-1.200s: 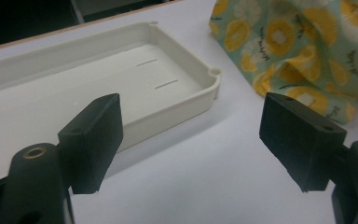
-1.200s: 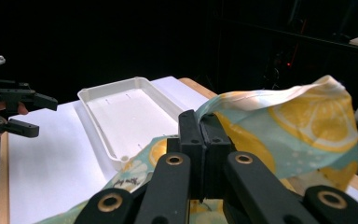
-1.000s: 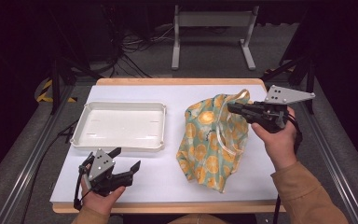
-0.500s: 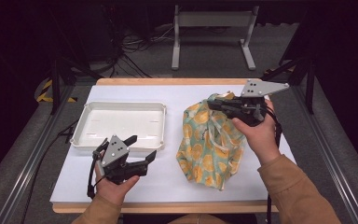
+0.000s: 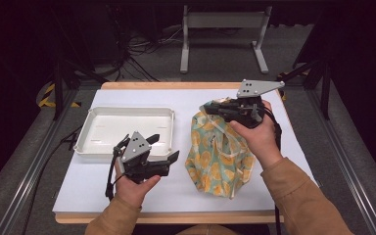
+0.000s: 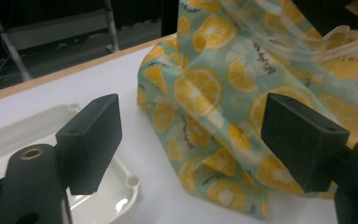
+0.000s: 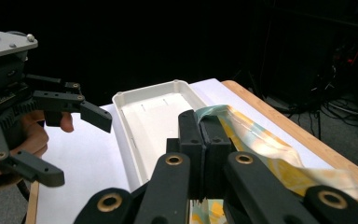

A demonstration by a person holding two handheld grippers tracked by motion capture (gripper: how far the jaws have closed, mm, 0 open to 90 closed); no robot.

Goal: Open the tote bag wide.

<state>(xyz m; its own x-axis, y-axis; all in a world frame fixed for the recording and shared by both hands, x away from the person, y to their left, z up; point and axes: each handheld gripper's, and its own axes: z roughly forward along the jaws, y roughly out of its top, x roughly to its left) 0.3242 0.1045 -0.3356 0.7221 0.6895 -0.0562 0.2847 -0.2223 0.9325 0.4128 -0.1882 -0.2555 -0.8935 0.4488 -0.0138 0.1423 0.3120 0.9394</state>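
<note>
While claw-pinched, cloth bag (image 5: 218, 152) lengthwise near-to-far

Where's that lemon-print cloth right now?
In the high view the cloth lies on the table's right half, beside the white tray, its top edge pinched by the right gripper.

White table (image 5: 88, 193): tray (image 5: 85, 142), fruit-print cloth (image 5: 215, 161).
</note>
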